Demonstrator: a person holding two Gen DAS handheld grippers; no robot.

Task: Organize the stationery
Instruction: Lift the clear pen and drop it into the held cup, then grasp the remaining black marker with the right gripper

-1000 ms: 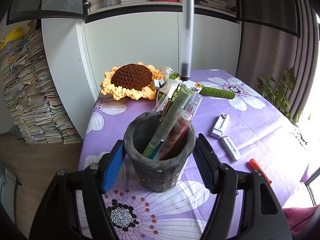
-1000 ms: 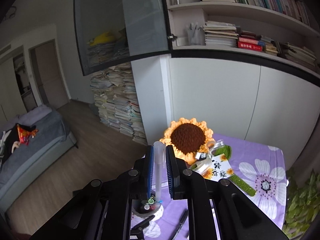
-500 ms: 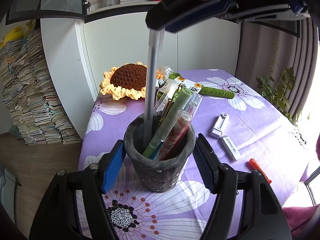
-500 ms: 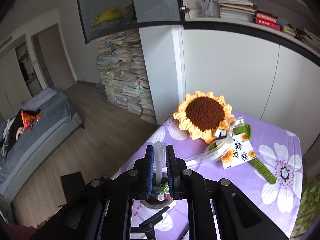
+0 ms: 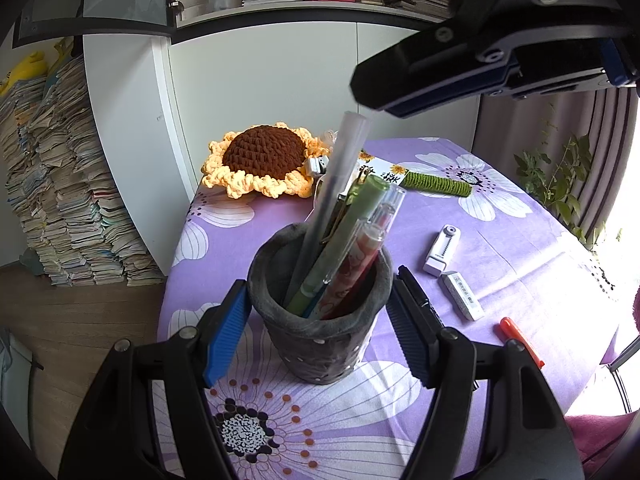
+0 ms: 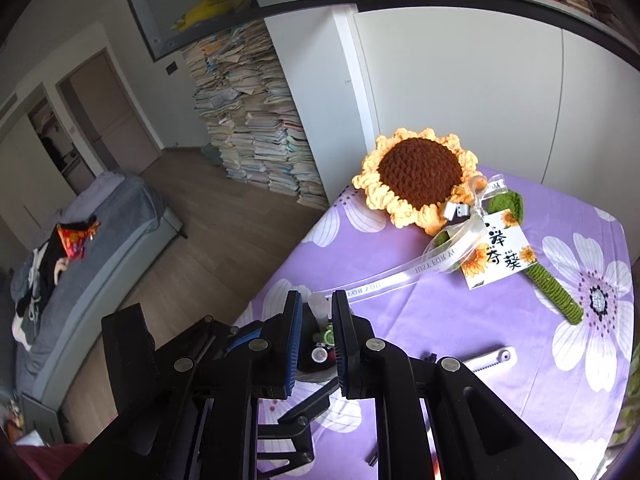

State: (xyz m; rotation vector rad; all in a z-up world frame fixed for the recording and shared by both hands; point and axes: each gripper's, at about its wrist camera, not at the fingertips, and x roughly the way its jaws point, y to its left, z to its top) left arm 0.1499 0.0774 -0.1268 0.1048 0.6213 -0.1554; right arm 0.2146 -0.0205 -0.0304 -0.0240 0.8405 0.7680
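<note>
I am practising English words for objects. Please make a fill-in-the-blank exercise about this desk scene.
1. The right tool grips a translucent ___.
2. Its lower end is ___ the grey holder.
3. The crochet sunflower has a ___ centre.
4. The tablecloth is ___ with white flowers.
Missing words: pen, inside, brown, purple.

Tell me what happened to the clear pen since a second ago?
The right gripper carried the frosted pen down into the grey pen holder, where it leans with the others, top still between the pads. The left gripper kept steadying the holder; eraser unmoved.
</note>
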